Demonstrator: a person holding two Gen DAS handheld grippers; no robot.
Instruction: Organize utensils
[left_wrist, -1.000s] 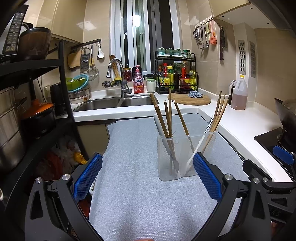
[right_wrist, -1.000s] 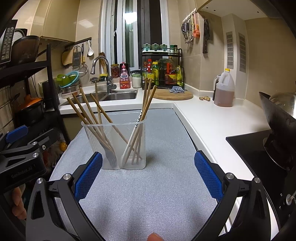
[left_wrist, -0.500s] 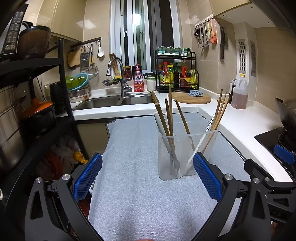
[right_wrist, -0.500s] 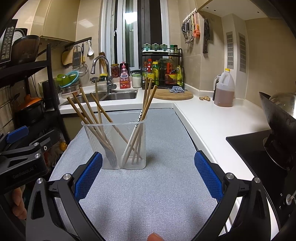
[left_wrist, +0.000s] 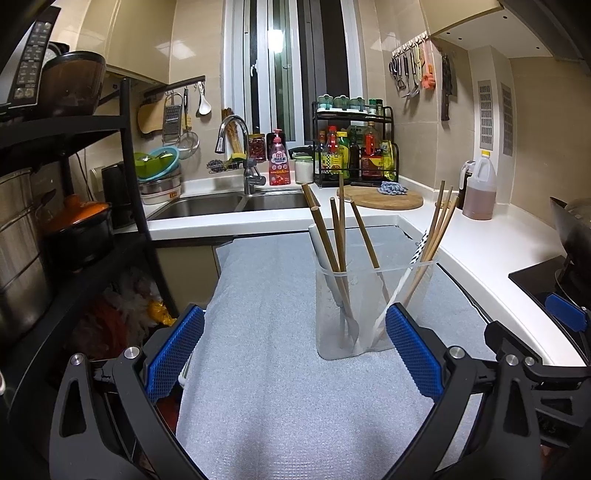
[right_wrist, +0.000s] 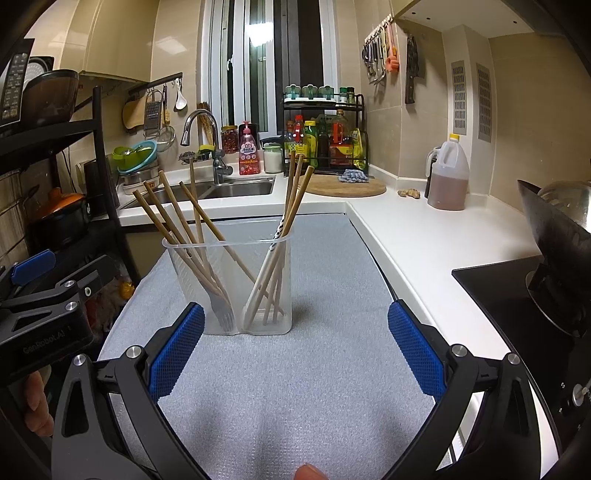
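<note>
A clear plastic utensil holder (left_wrist: 369, 314) (right_wrist: 236, 284) with two compartments stands on the grey mat (left_wrist: 280, 387) (right_wrist: 295, 369). One compartment holds wooden-handled utensils (right_wrist: 184, 225) (left_wrist: 332, 236), including a fork (right_wrist: 221, 310). The other holds wooden chopsticks (right_wrist: 291, 206) (left_wrist: 436, 229) and a white utensil with a patterned handle. My left gripper (left_wrist: 291, 354) is open and empty, just in front of the holder. My right gripper (right_wrist: 295, 350) is open and empty, also short of the holder. The left gripper's body shows in the right wrist view (right_wrist: 40, 314).
A sink (left_wrist: 229, 203) with tap lies beyond the mat. A black shelf with pots (left_wrist: 74, 229) stands left. A spice rack (left_wrist: 351, 151), cutting board (left_wrist: 380, 197) and oil jug (left_wrist: 478, 188) sit on the white counter. A stove with a wok (right_wrist: 554, 236) is at right.
Both views have barely shifted; the holder sits a touch lower and nearer in the left wrist view. Both grippers stay open and empty.
</note>
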